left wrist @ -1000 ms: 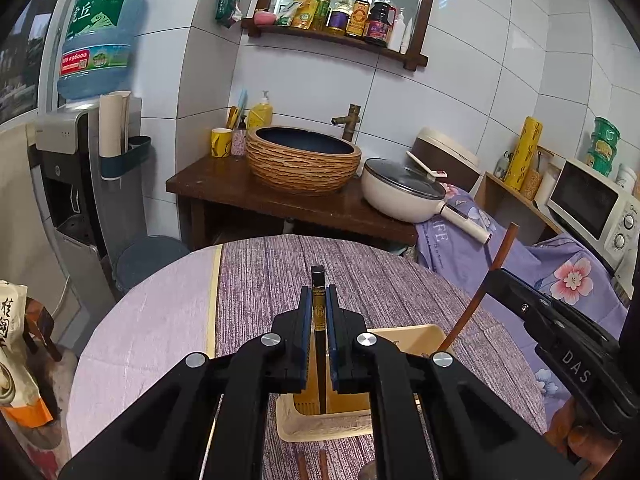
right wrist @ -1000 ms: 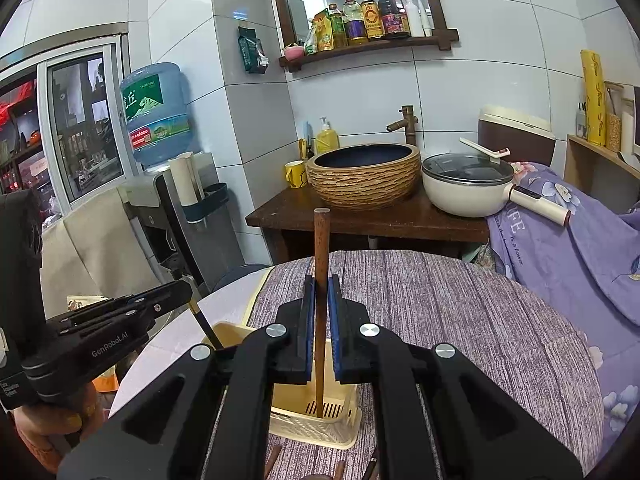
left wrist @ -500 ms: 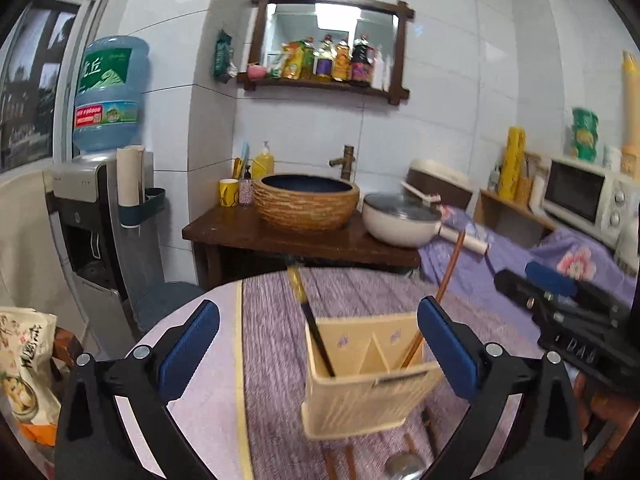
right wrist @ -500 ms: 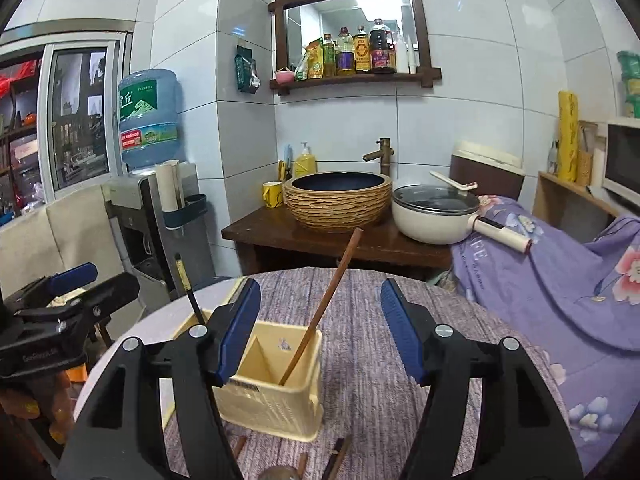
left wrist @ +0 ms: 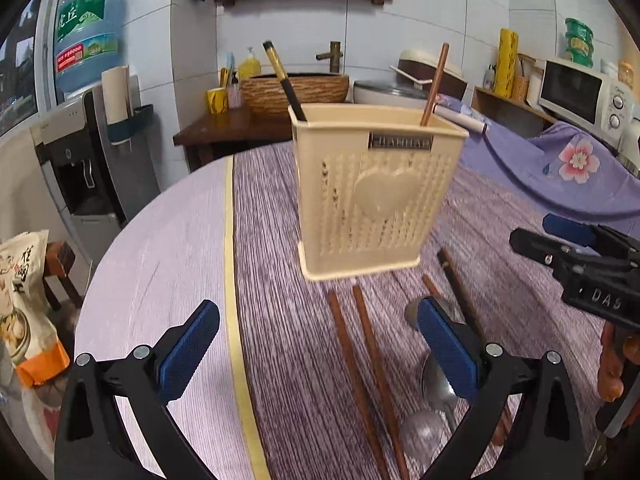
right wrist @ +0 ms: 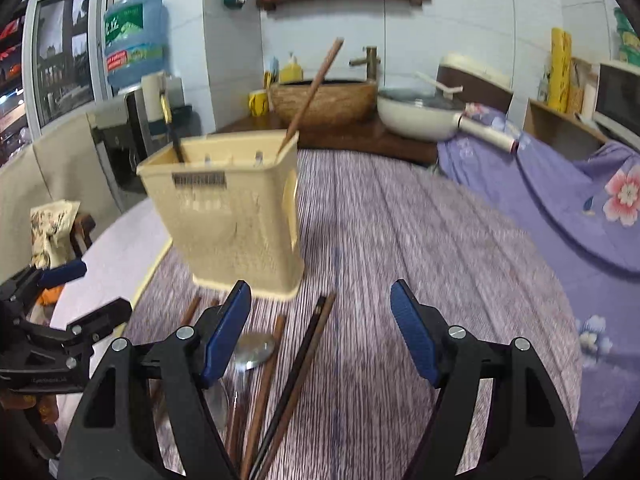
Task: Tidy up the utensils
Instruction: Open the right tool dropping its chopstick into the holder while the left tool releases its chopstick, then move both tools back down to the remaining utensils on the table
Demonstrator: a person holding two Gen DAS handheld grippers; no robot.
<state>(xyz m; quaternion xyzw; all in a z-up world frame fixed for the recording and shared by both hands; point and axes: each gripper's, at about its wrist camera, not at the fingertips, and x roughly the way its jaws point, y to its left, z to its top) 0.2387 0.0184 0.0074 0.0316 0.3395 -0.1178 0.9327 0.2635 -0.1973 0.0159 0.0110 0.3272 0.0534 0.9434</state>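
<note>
A cream utensil basket [left wrist: 372, 196] stands upright on the striped purple cloth; it also shows in the right wrist view [right wrist: 232, 216]. A black chopstick with a gold end [left wrist: 285, 80] leans in its left side and a brown chopstick [left wrist: 434, 84] in its right. Several brown chopsticks [left wrist: 360, 360] and metal spoons [left wrist: 436, 380] lie flat on the cloth in front of the basket; the chopsticks also show in the right wrist view [right wrist: 296, 380]. My left gripper [left wrist: 316, 356] is open and empty, low over them. My right gripper [right wrist: 320, 328] is open and empty, also low.
The round table [left wrist: 160, 264] has a pale bare part on the left with a yellow stripe. Behind stand a wooden counter with a woven basin [left wrist: 294, 90], a lidded pan [right wrist: 420, 118], a water dispenser [left wrist: 80, 128] and a microwave [left wrist: 580, 96].
Both grippers opened and let go of their chopsticks, which now lean in the basket. Both grippers have since dropped lower and nearer the loose utensils on the cloth.
</note>
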